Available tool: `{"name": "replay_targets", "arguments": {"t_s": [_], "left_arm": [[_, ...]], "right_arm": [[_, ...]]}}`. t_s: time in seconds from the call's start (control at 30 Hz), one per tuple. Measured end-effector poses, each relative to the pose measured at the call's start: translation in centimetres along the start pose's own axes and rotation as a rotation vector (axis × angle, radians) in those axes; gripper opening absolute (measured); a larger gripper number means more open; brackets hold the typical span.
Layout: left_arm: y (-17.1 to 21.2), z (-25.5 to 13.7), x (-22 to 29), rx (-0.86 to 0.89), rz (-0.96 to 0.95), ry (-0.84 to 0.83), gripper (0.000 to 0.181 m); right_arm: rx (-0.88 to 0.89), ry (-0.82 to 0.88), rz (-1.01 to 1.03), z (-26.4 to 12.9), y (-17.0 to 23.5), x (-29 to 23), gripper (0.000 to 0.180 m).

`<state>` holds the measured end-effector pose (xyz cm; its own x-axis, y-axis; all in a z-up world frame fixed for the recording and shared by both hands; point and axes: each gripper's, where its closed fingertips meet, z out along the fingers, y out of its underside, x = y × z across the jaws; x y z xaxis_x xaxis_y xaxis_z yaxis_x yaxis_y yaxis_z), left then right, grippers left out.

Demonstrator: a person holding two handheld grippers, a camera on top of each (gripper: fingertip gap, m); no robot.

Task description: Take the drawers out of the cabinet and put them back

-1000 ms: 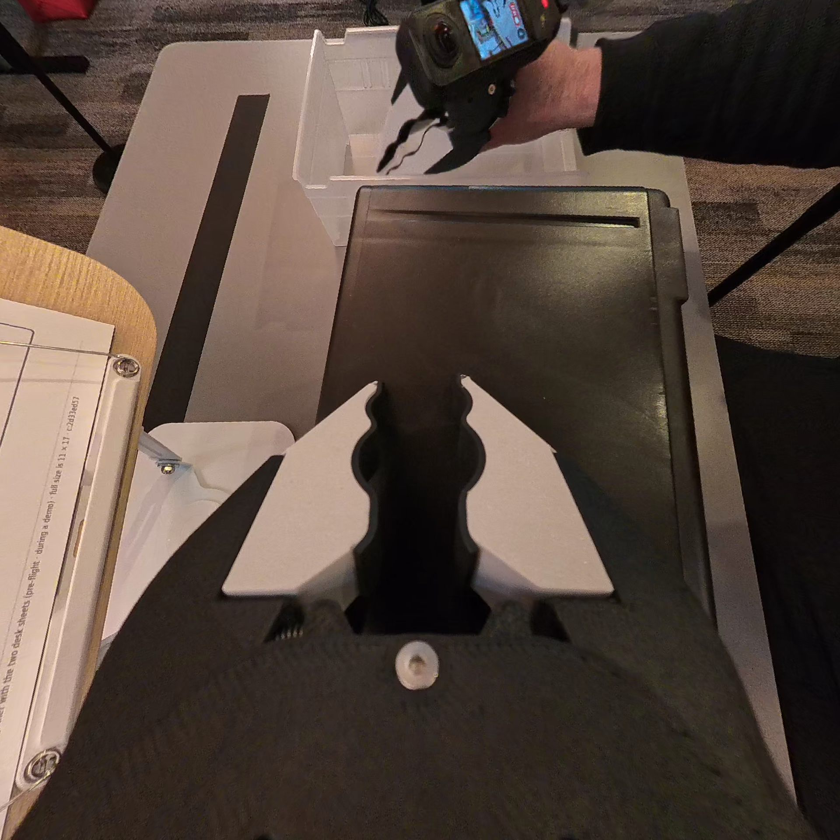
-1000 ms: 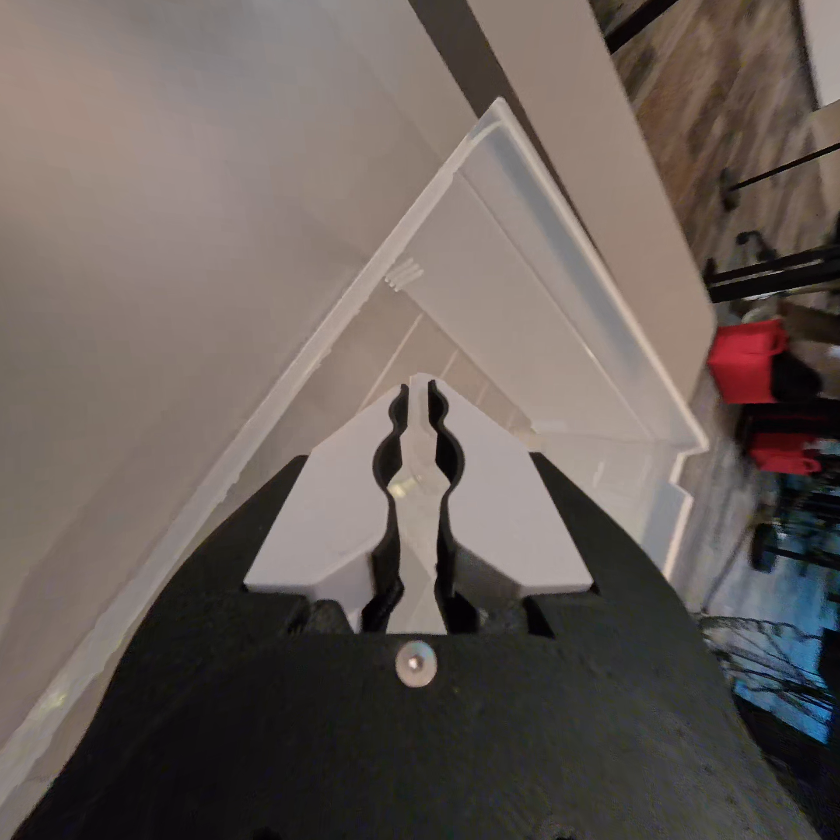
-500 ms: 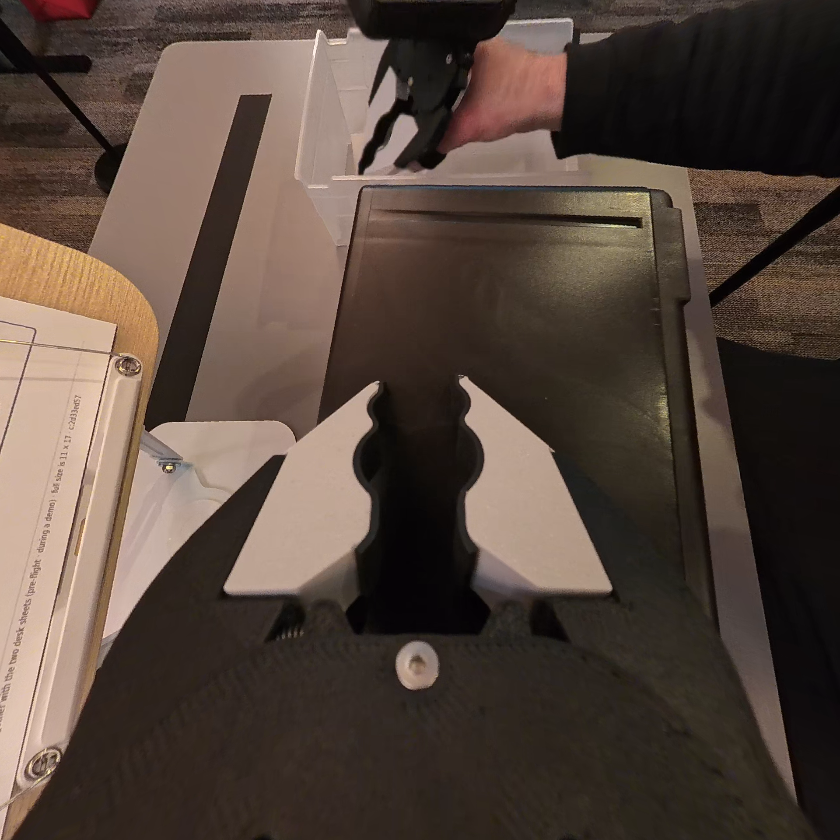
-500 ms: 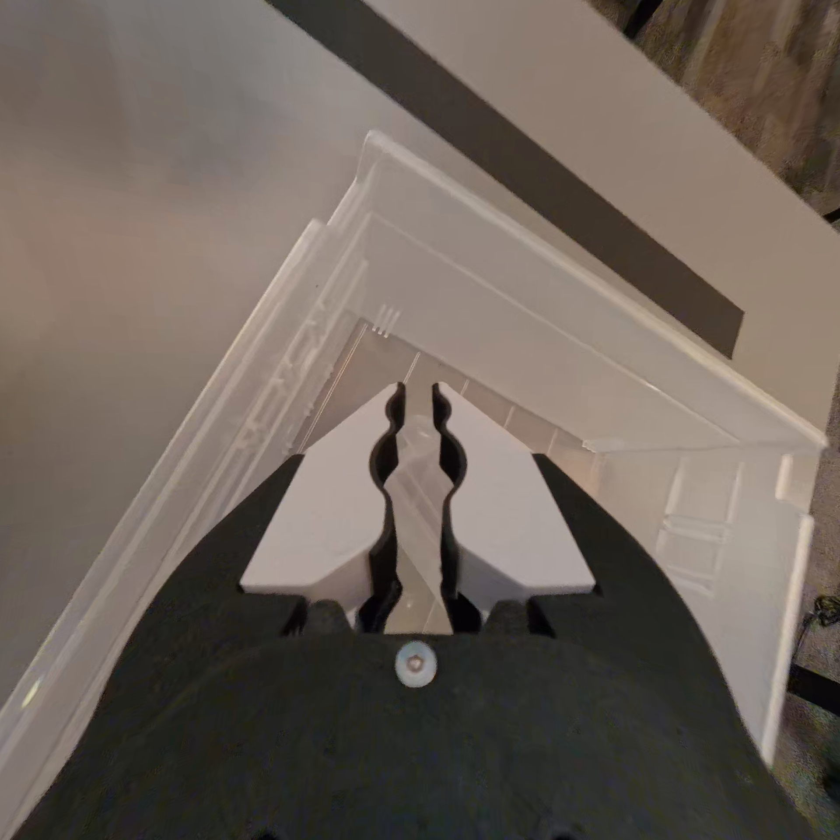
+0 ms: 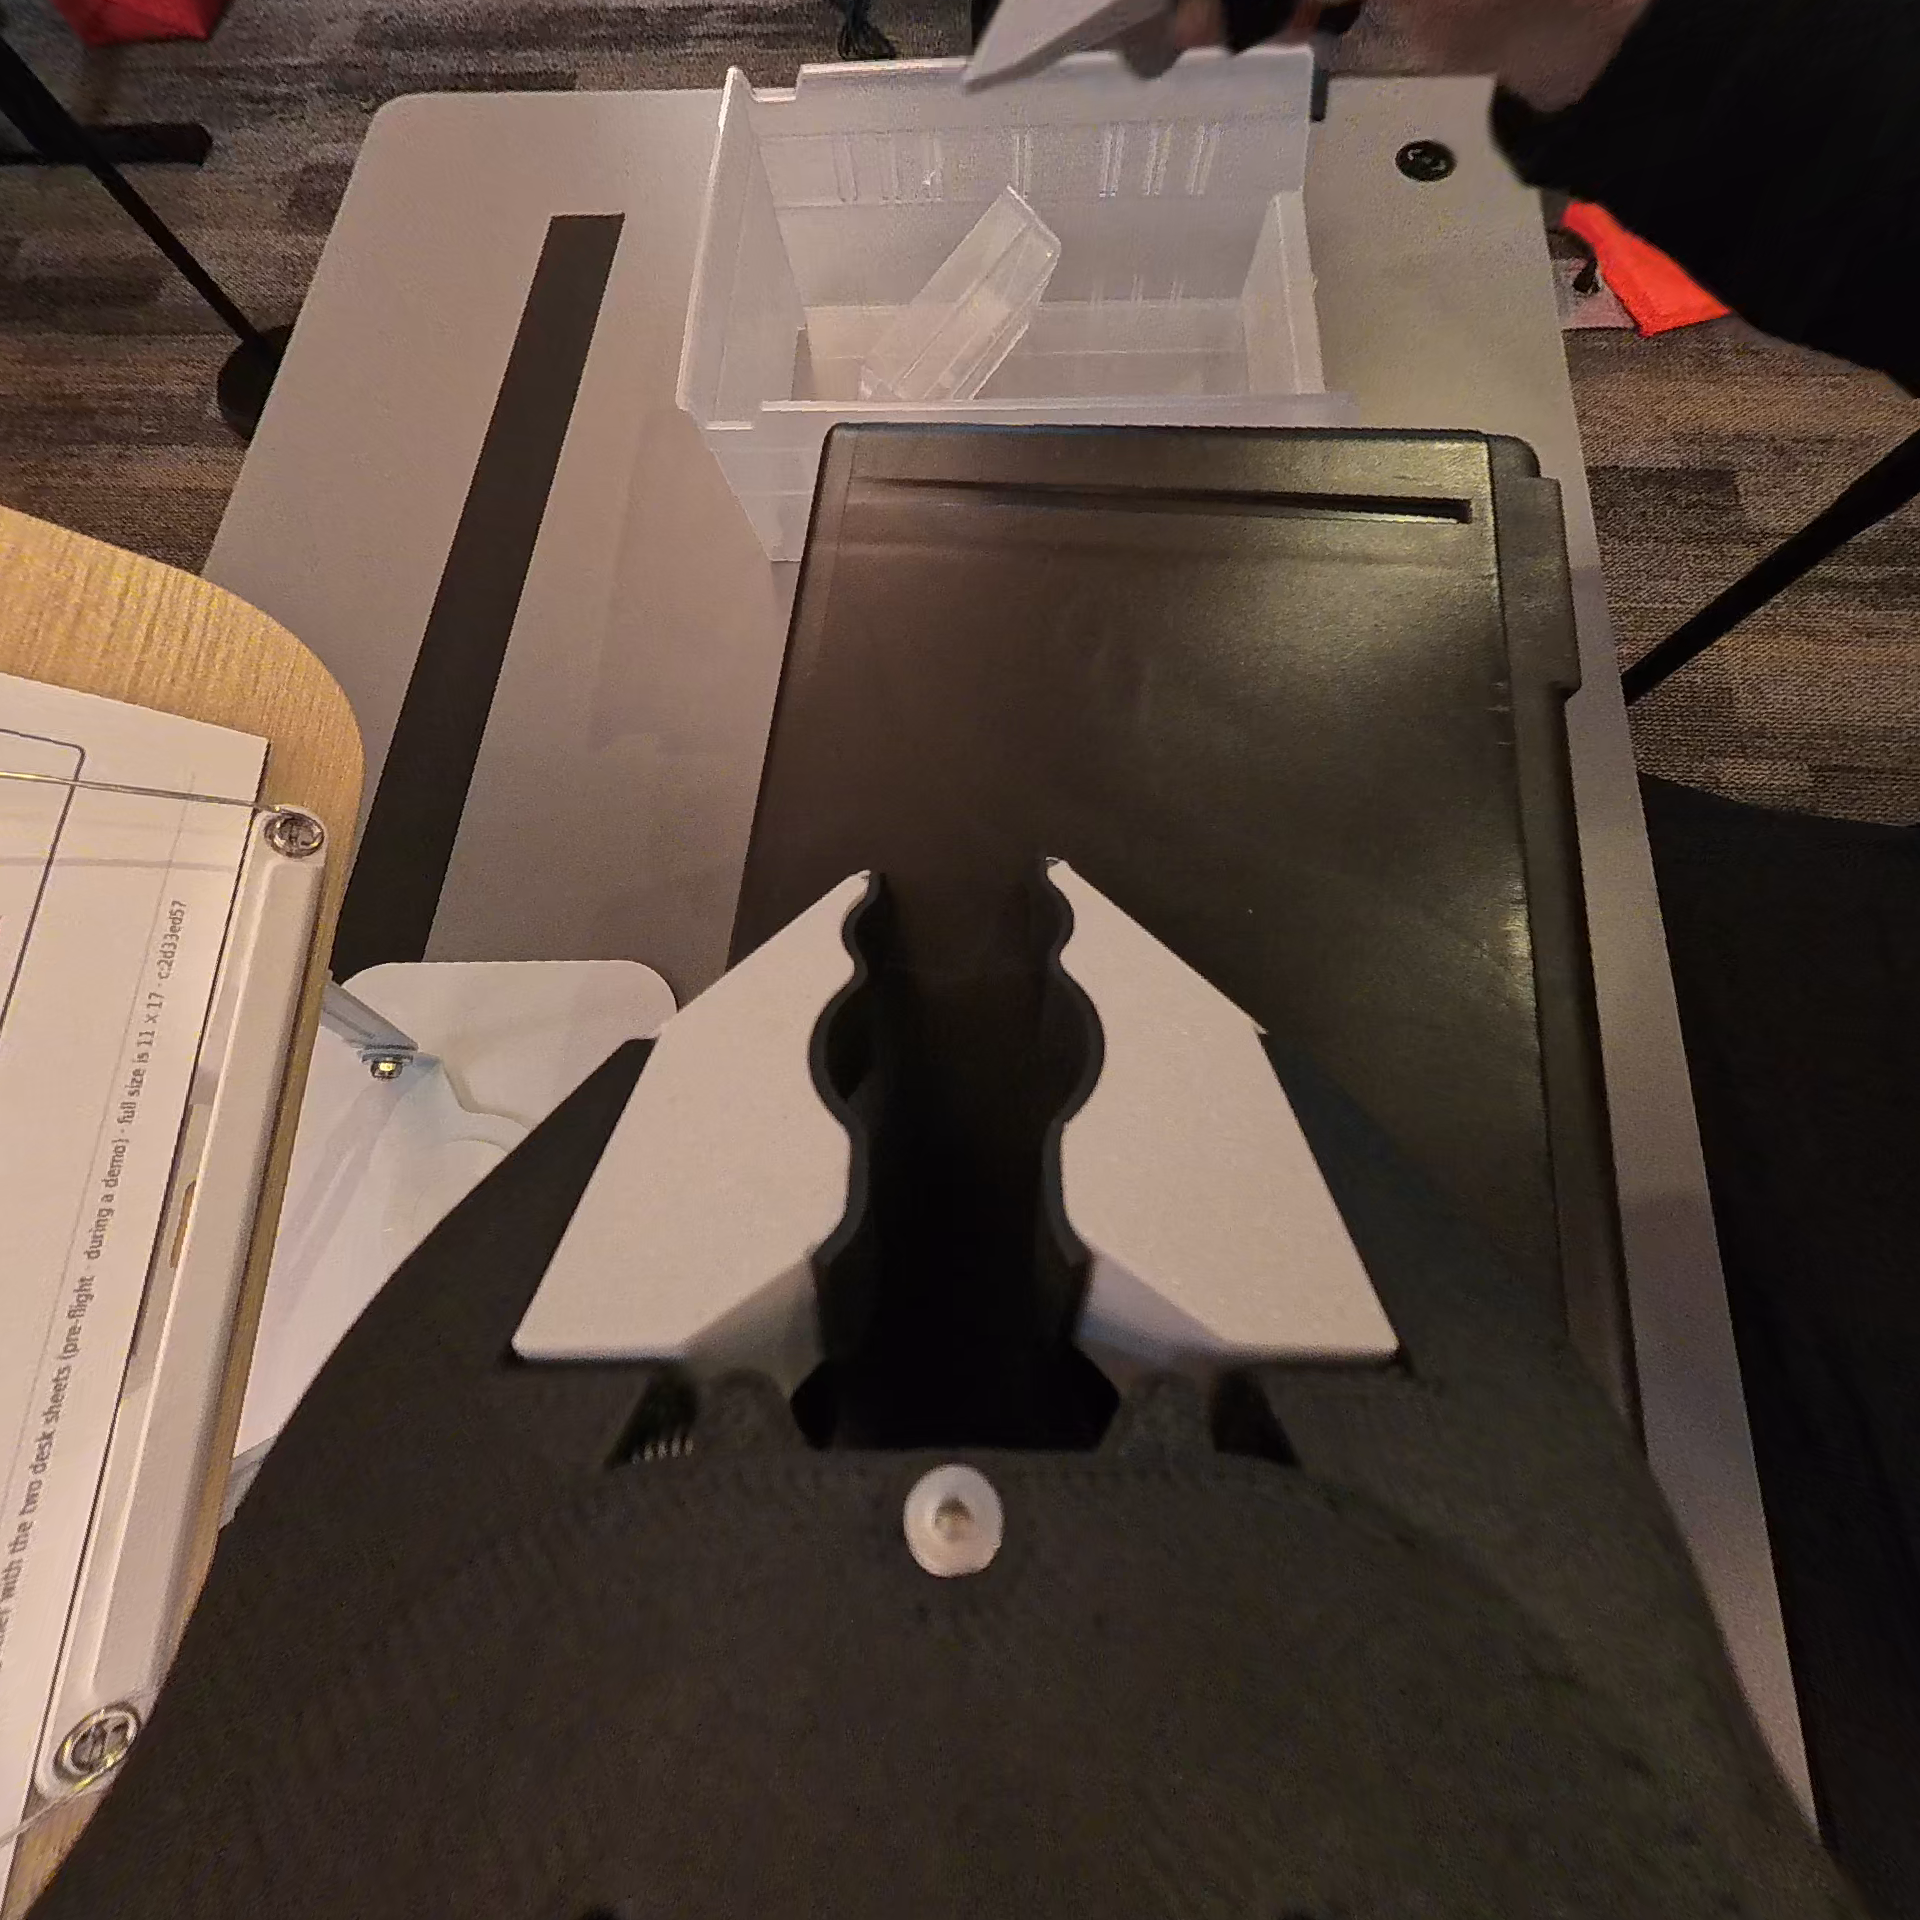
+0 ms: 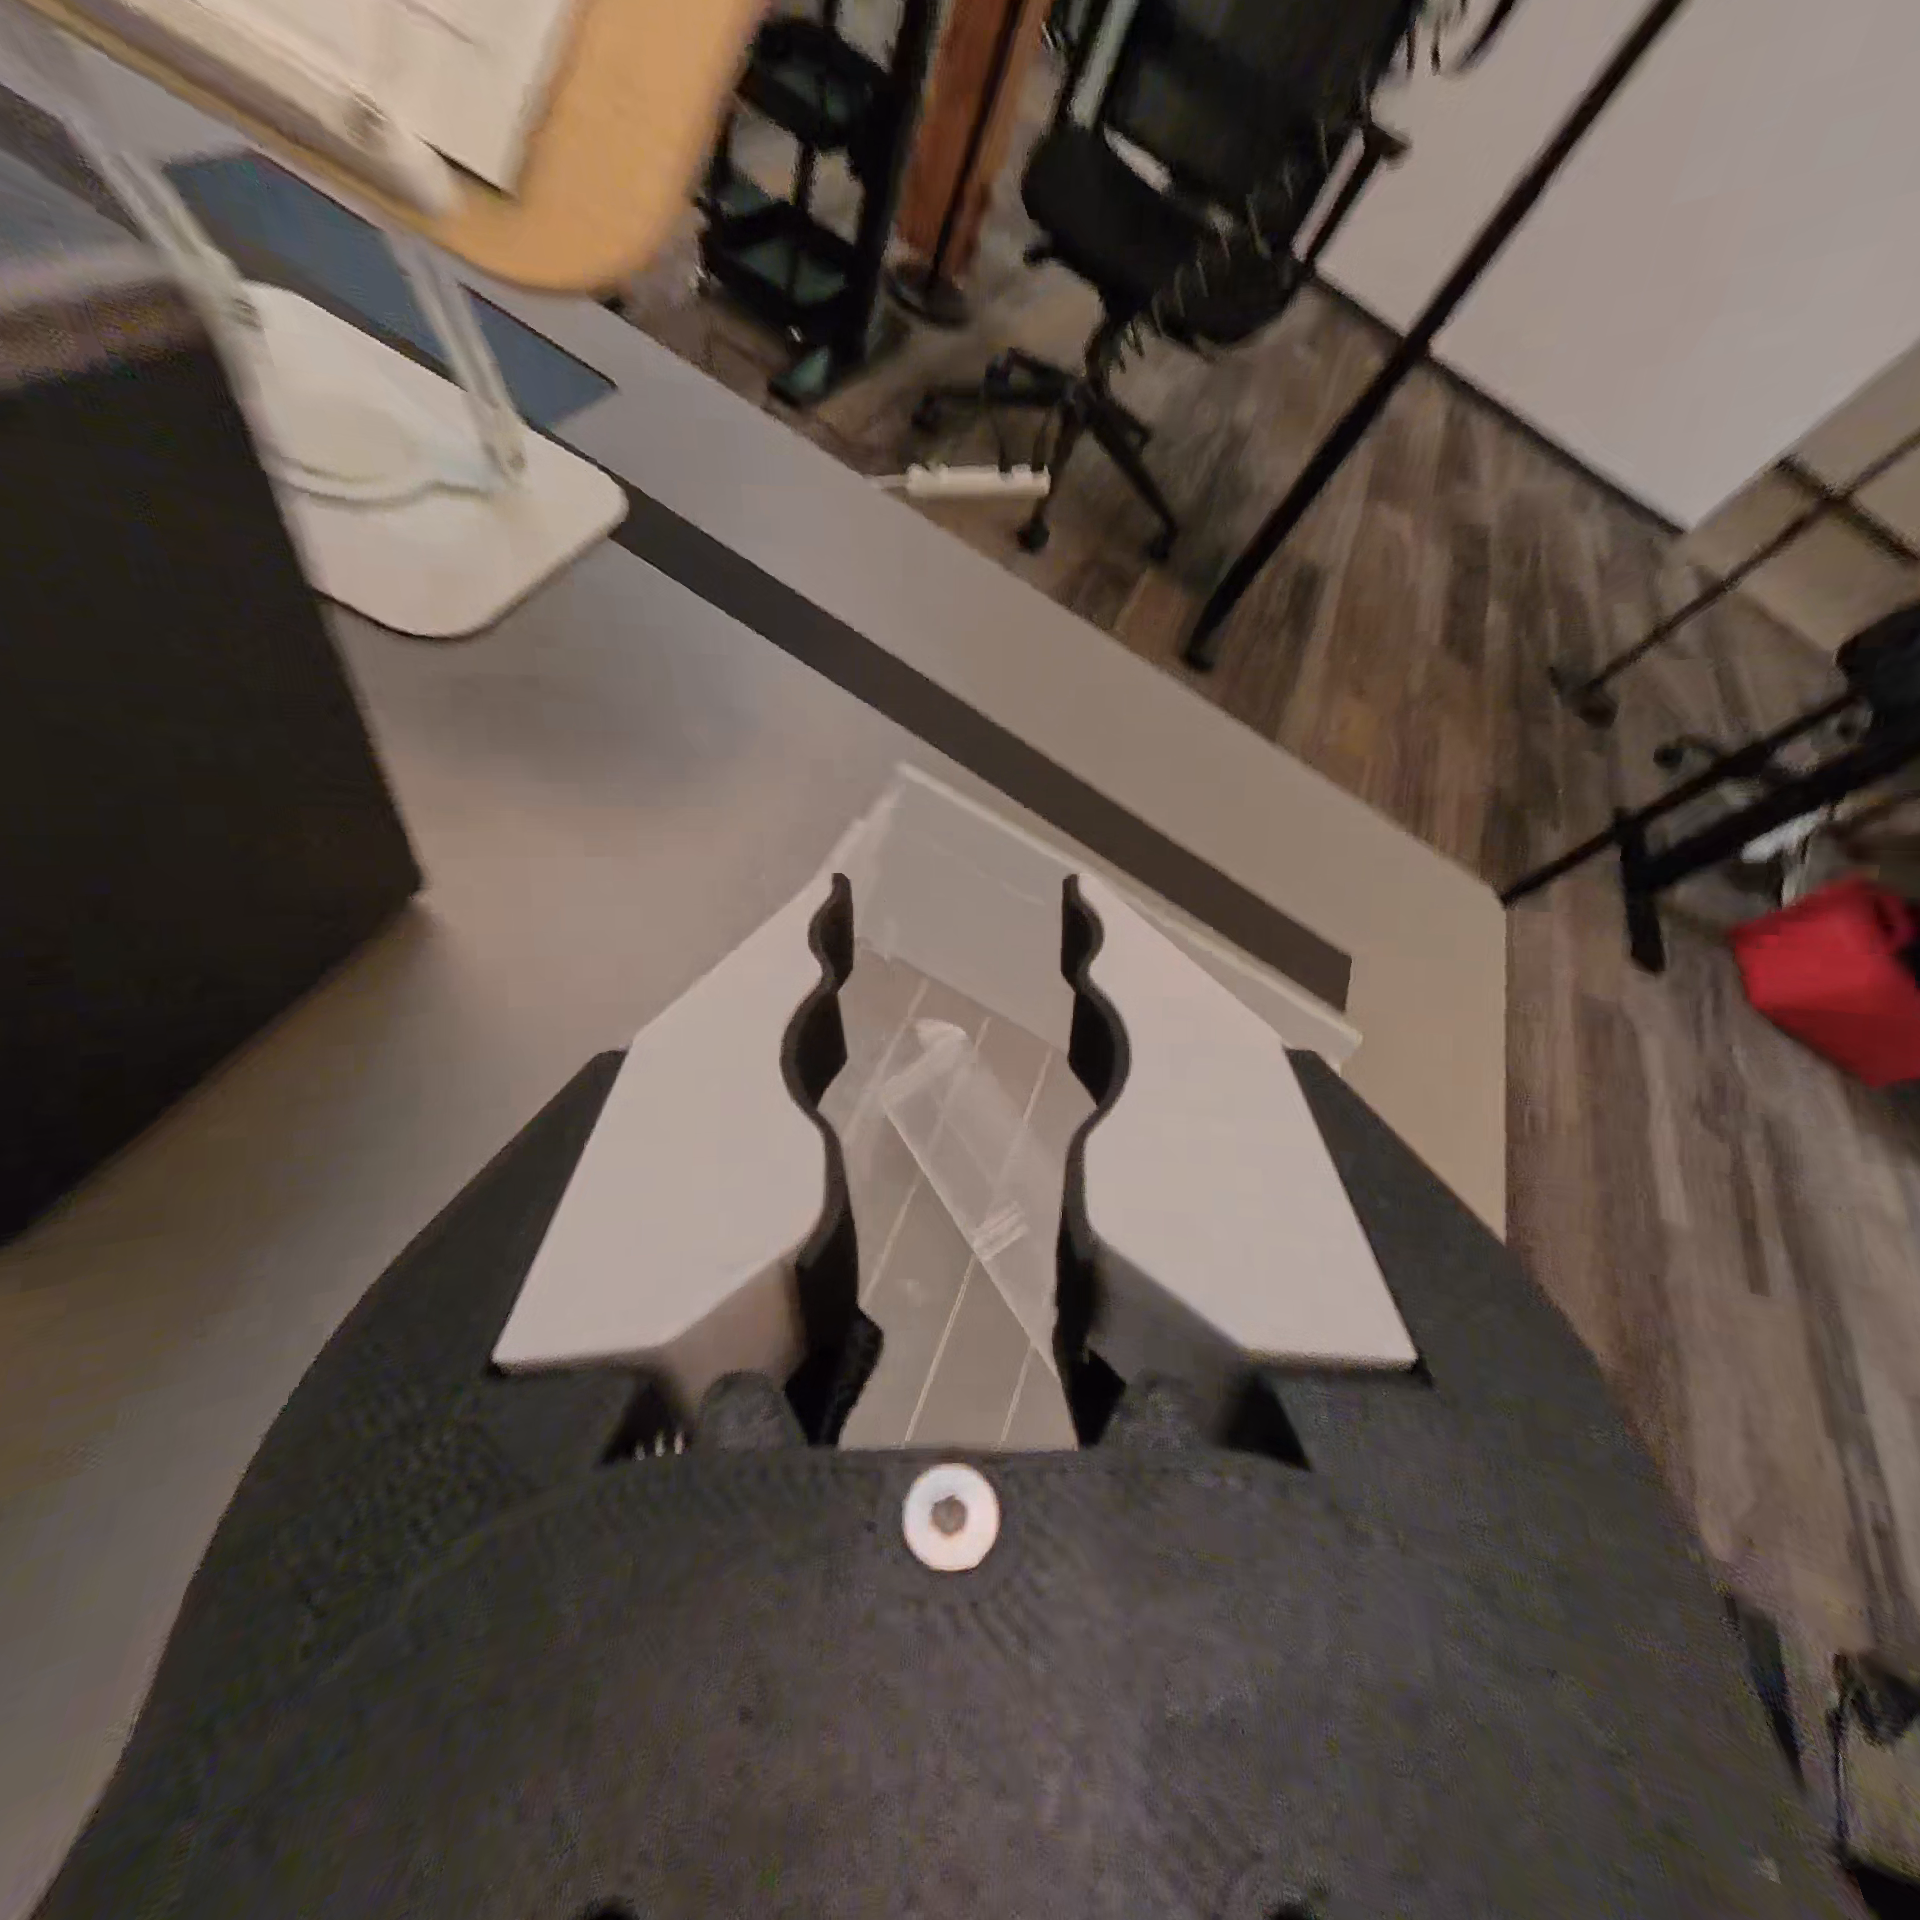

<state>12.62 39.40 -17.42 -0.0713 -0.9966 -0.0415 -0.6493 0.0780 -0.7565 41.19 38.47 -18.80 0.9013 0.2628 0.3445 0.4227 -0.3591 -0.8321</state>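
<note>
The black cabinet [image 5: 1143,779] stands on the grey table [image 5: 520,312]; I see its top from above. A clear plastic drawer [image 5: 748,260] sits on the table just beyond it. A small clear insert [image 5: 966,312] lies tilted inside the drawer. My left gripper [image 5: 956,878] is open and empty, hovering over the near part of the cabinet top. My right gripper [image 6: 951,888] is open and empty above the drawer [image 6: 1226,956], with the clear insert [image 6: 966,1143] showing between its fingers. Its fingers [image 5: 1060,47] also show at the top edge of the left wrist view.
A wooden board with papers [image 5: 156,831] on a white stand base [image 5: 499,1029] is left of the cabinet. A black strip [image 5: 499,571] runs along the table. A person's dark sleeve [image 5: 1714,156] is at the far right. An office chair [image 6: 1143,260] and a red bag [image 6: 1839,987] are on the floor.
My right gripper went from nearly shut on a thin clear part of the drawer to wide open, lifted and swung away. The insert now lies in the drawer. The left gripper stayed put.
</note>
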Motion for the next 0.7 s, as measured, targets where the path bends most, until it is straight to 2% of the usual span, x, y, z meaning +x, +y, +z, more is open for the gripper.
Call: {"name": "replay_targets", "arguments": {"t_s": [0.17, 0.27, 0.4, 0.53, 0.63, 0.7], "left_arm": [[0.0, 0.0, 0.0, 0.000, -0.002, 0.000, 0.026], [0.0, 0.0, 0.0, 0.000, -0.006, 0.003, 0.026], [0.0, 0.0, -0.1, 0.000, -0.008, 0.003, 0.026], [0.0, 0.0, -0.1, 0.000, -0.006, -0.003, 0.026], [0.0, 0.0, -0.1, 0.000, -0.009, -0.002, 0.024], [0.0, 0.0, -0.1, 0.001, -0.010, -0.002, 0.025]], "right_arm": [[0.270, -0.004, -0.242, -7.9, -7.5, -6.2, 0.038], [0.388, -0.092, -0.480, -11.7, -10.8, -14.5, 0.037], [0.566, -0.266, -0.696, -14.0, -12.7, -27.8, 0.035], [0.591, -0.260, -0.960, -11.1, -10.8, -37.9, 0.032], [0.570, -0.106, -1.146, -6.8, -9.8, -41.0, 0.027], [0.542, -0.042, -1.170, -4.1, -9.6, -41.4, 0.026]]}}
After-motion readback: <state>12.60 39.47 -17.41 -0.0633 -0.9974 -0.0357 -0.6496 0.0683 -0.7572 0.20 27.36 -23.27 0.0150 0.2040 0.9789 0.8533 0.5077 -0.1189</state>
